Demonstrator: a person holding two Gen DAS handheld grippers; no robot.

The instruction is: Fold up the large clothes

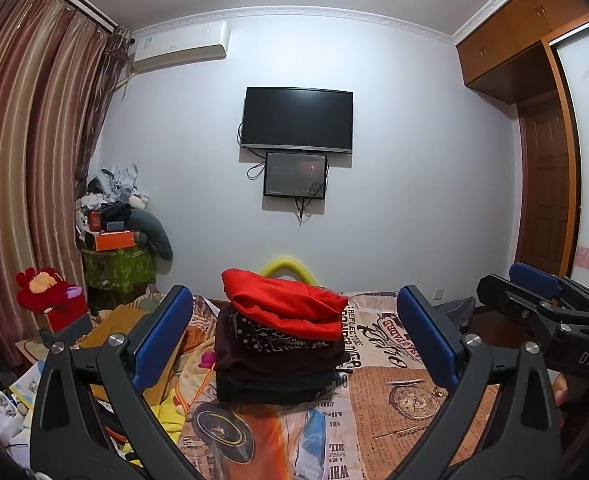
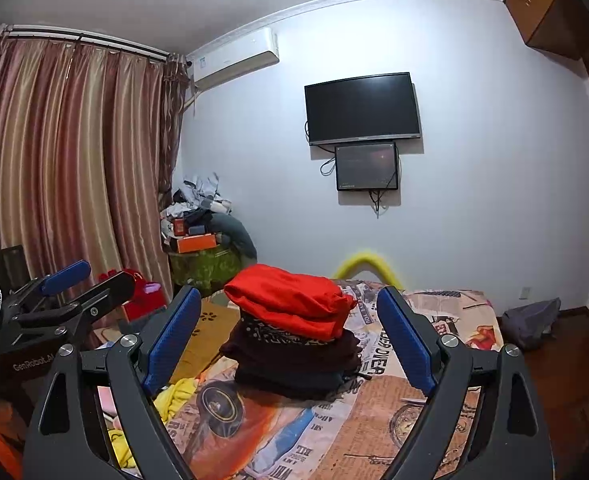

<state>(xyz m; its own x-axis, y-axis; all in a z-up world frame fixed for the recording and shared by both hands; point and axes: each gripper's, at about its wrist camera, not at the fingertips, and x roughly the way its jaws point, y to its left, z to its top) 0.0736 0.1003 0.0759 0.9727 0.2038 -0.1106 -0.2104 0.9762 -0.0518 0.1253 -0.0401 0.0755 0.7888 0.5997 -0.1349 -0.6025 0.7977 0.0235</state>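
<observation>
A stack of folded clothes (image 1: 282, 352) sits on the printed bedspread (image 1: 394, 400), dark garments below and a folded red garment (image 1: 286, 306) on top. The same stack (image 2: 294, 356) with its red garment (image 2: 290, 300) shows in the right wrist view. My left gripper (image 1: 294, 320) is open, held short of the stack, its blue pads wide apart with nothing between them. My right gripper (image 2: 290, 320) is open too, likewise facing the stack from the near side. Each gripper appears at the edge of the other's view: the right gripper (image 1: 542, 296) and the left gripper (image 2: 78, 284).
Loose yellow cloth (image 2: 174, 396) and cardboard (image 1: 130, 324) lie left of the bed. A cluttered green-covered stand (image 1: 114, 264) stands by the striped curtains (image 1: 26, 160). Two screens (image 1: 296, 120) hang on the far wall. A wooden wardrobe (image 1: 546, 120) is at the right; a grey bag (image 2: 530, 320) lies on the floor.
</observation>
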